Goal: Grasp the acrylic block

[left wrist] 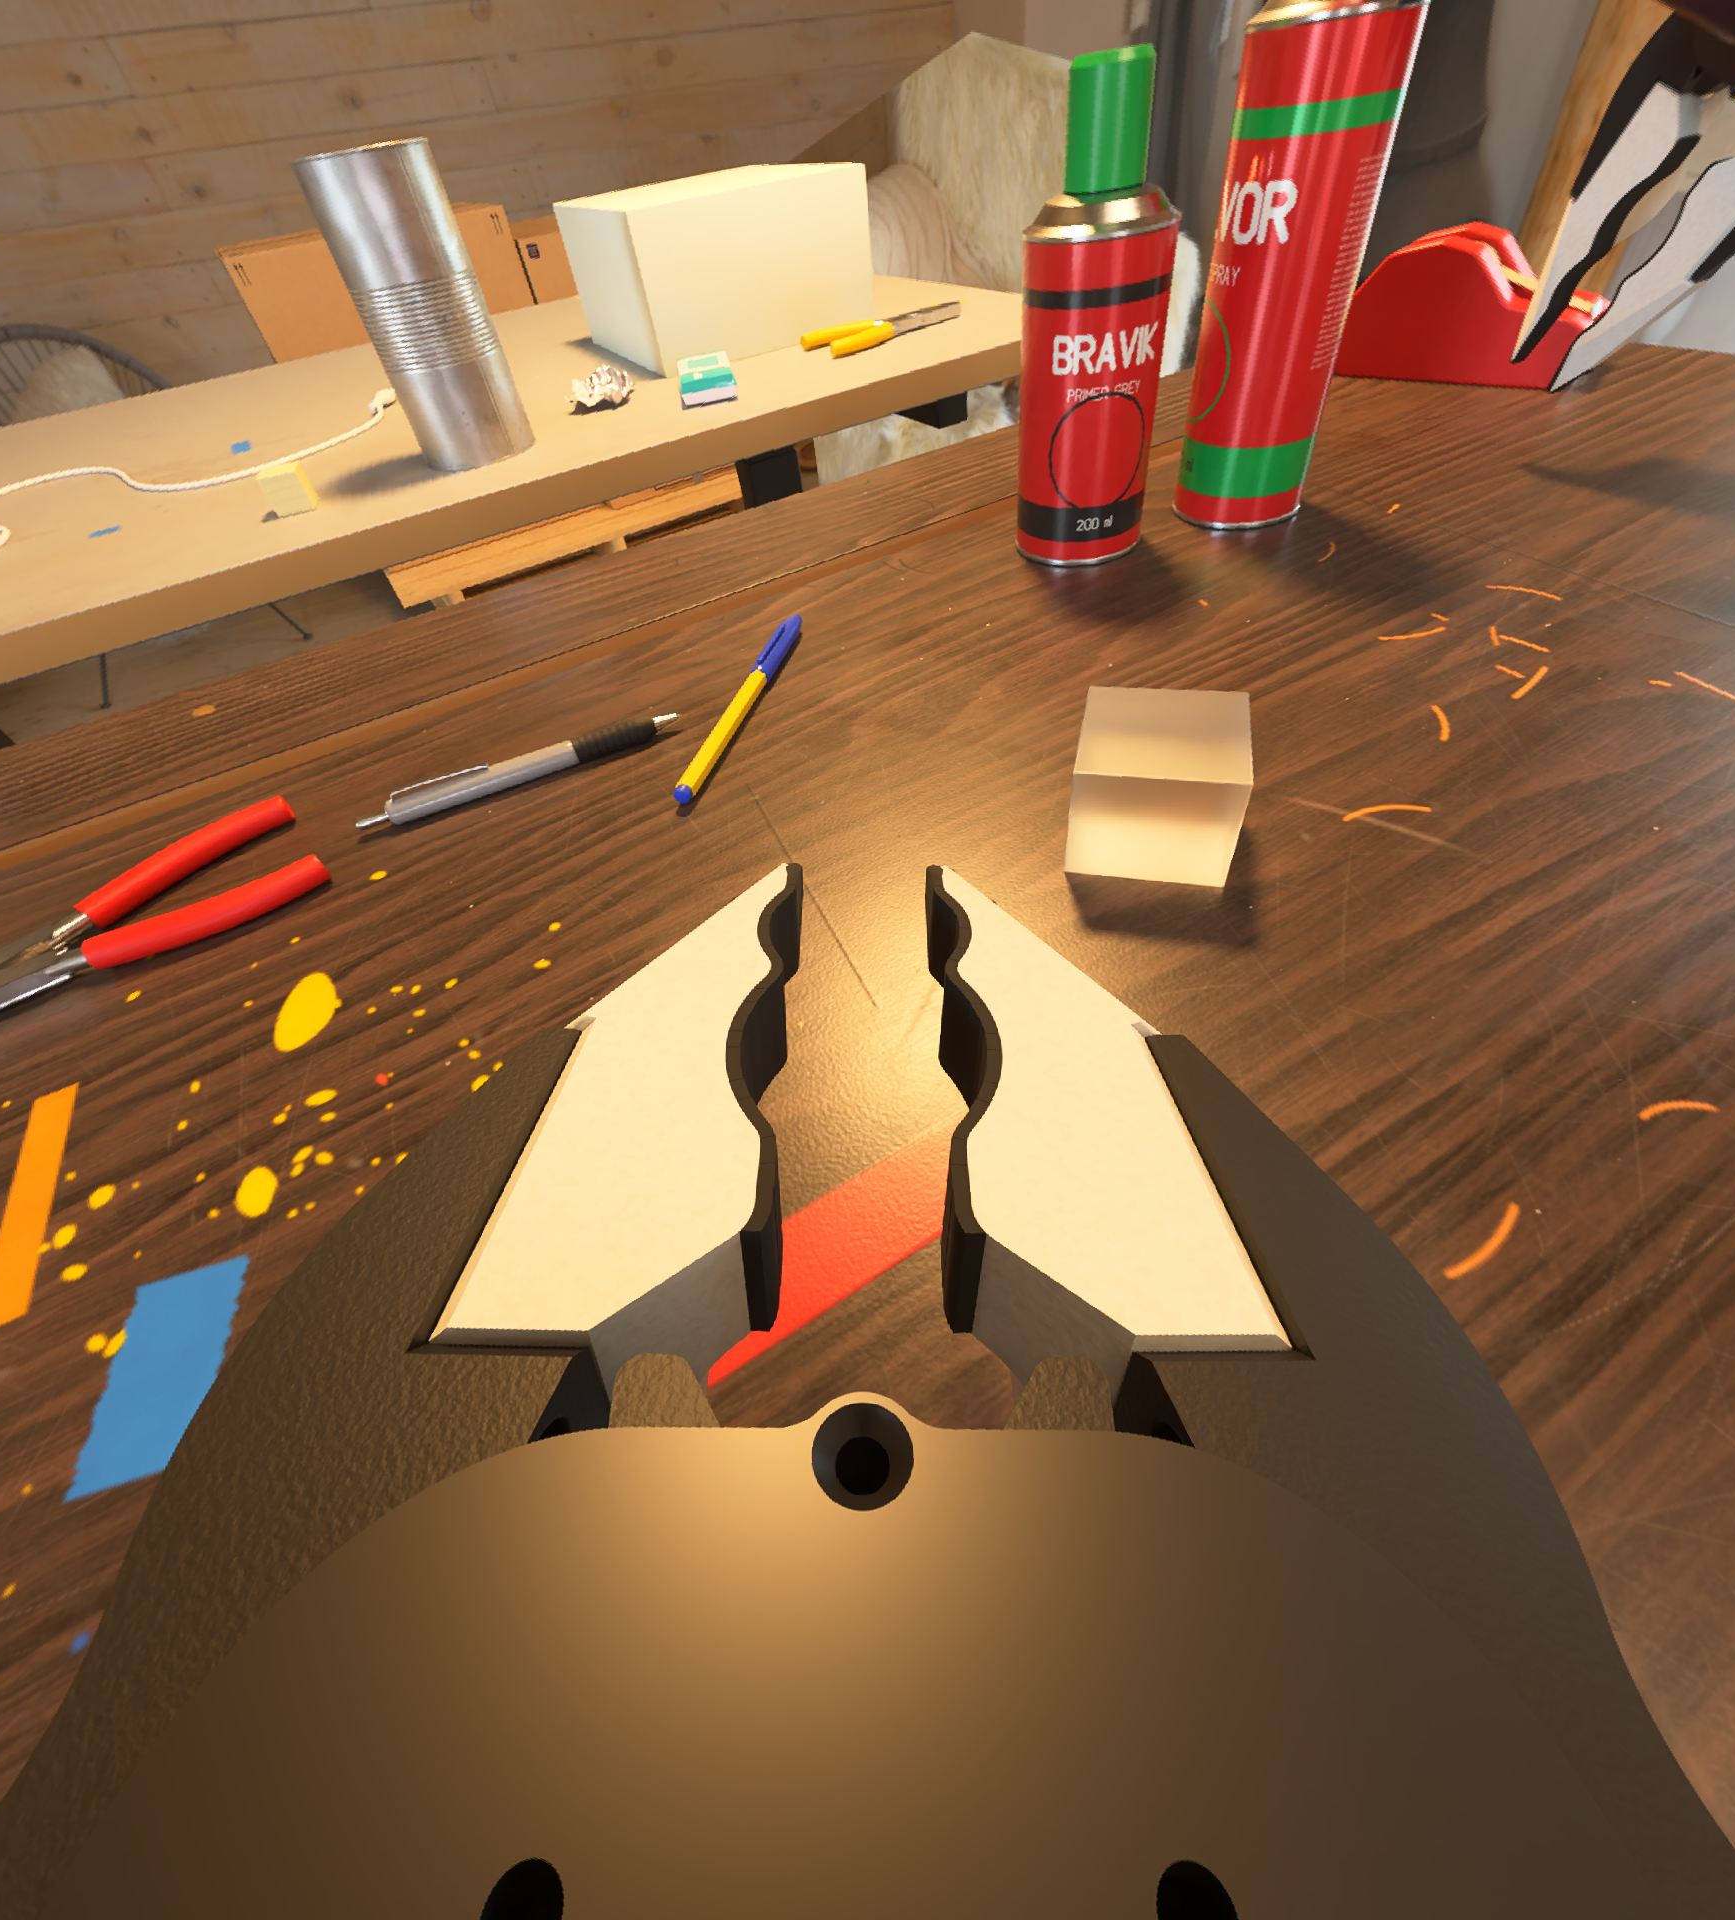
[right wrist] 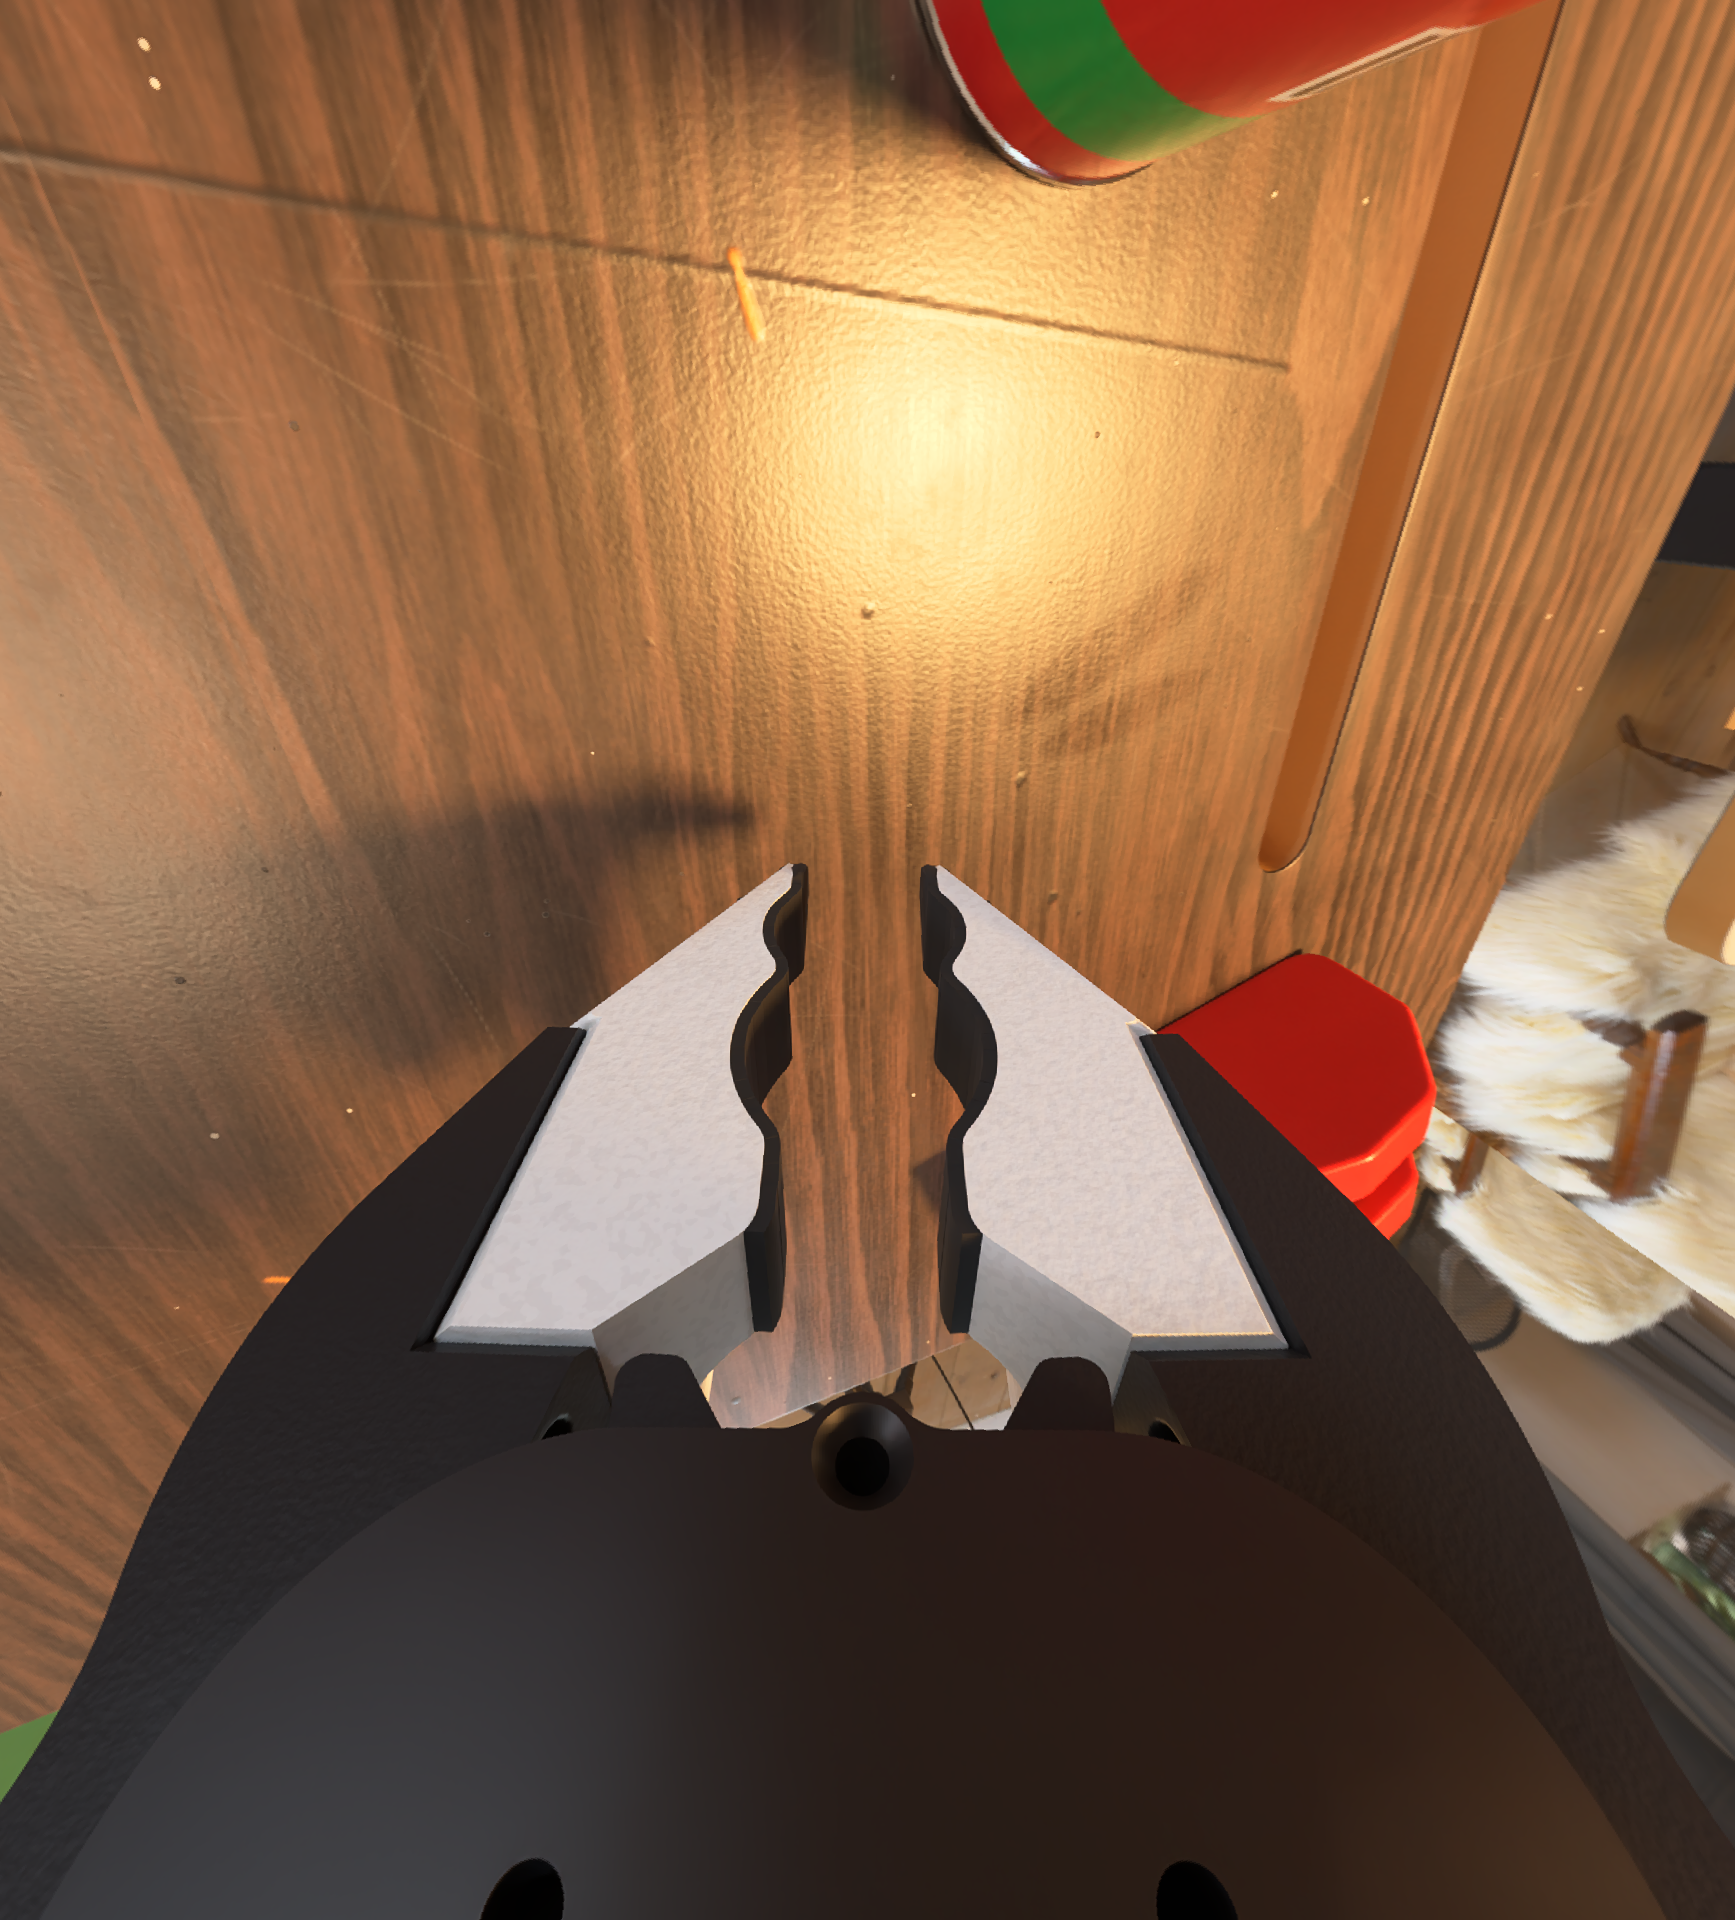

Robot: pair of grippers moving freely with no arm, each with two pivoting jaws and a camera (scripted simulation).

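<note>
The acrylic block (left wrist: 1159, 787) is a clear, frosted-looking cube sitting flat and upright on the dark wooden table (left wrist: 1465, 1039), one corner edge turned towards us, nothing touching it

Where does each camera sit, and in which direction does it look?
Left wrist view: on the open left gripper, facing across the dark wooden table toward the clear acrylic block; the right gripper hangs far right.
Right wrist view: on the open right gripper, facing down at bare tabletop.
Shared: tall red-and-green spray can, red tape dispenser.

Tall spray can (left wrist: 1289, 260) top & pliers (left wrist: 104, 925) jaws cropped by frame edge; rope (left wrist: 63, 488) too.
</note>
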